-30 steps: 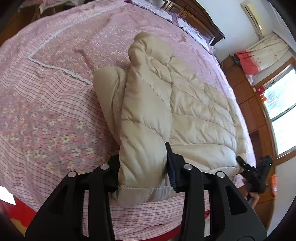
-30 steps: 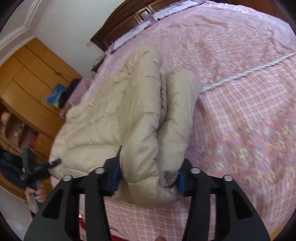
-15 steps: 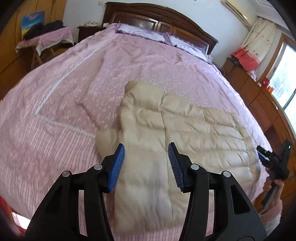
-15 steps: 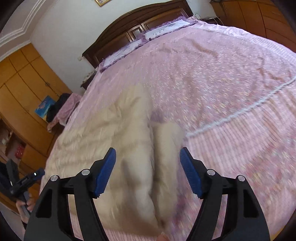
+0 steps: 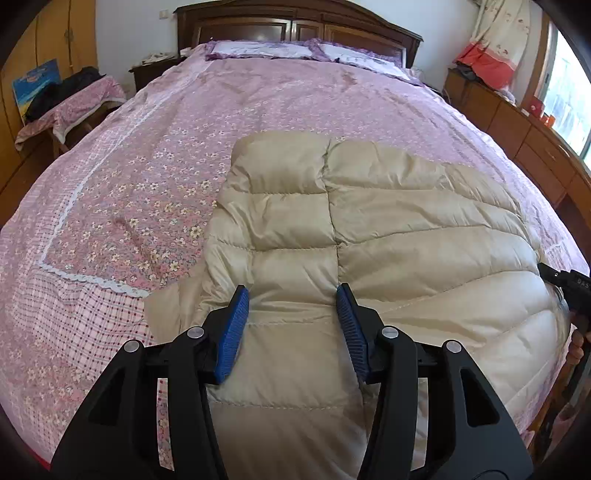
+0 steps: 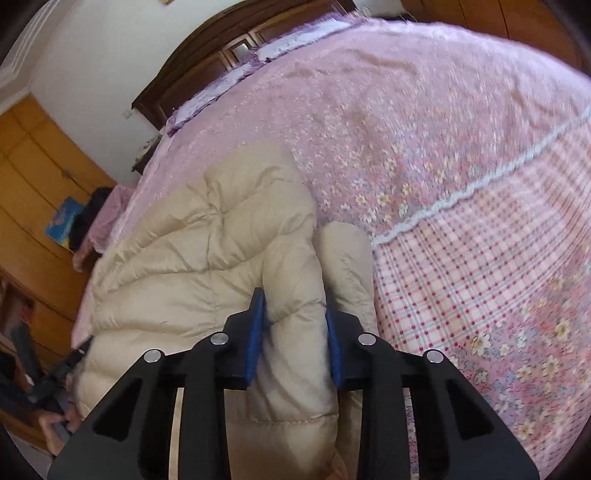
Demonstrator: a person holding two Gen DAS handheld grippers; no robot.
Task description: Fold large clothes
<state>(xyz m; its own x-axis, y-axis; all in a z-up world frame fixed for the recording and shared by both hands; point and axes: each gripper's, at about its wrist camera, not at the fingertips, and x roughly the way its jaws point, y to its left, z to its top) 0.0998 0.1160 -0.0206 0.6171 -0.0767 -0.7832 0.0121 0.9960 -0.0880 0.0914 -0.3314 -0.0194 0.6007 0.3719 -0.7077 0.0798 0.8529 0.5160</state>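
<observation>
A beige quilted down jacket [image 5: 369, 236] lies folded on the pink floral bedspread [image 5: 147, 155], near the bed's foot. My left gripper [image 5: 291, 317] is open and empty, its blue pads [image 5: 231, 332] held just above the jacket's near edge. In the right wrist view the jacket [image 6: 192, 258] fills the lower left. My right gripper [image 6: 295, 325] is closed on a puffy fold of the jacket's near edge, next to a folded sleeve [image 6: 347, 258]. The right gripper also shows at the right edge of the left wrist view [image 5: 569, 288].
A dark wooden headboard [image 5: 295, 26] and pillows [image 5: 266, 50] stand at the far end. A stool with clothes [image 5: 66, 107] stands left of the bed, a wooden dresser [image 5: 517, 129] right of it. Orange wardrobes [image 6: 33, 177] line the wall.
My left gripper let go of the jacket's edge, opened and lifted back. My right gripper opened and rose half a second ago, then came down and closed on the jacket's fold again.
</observation>
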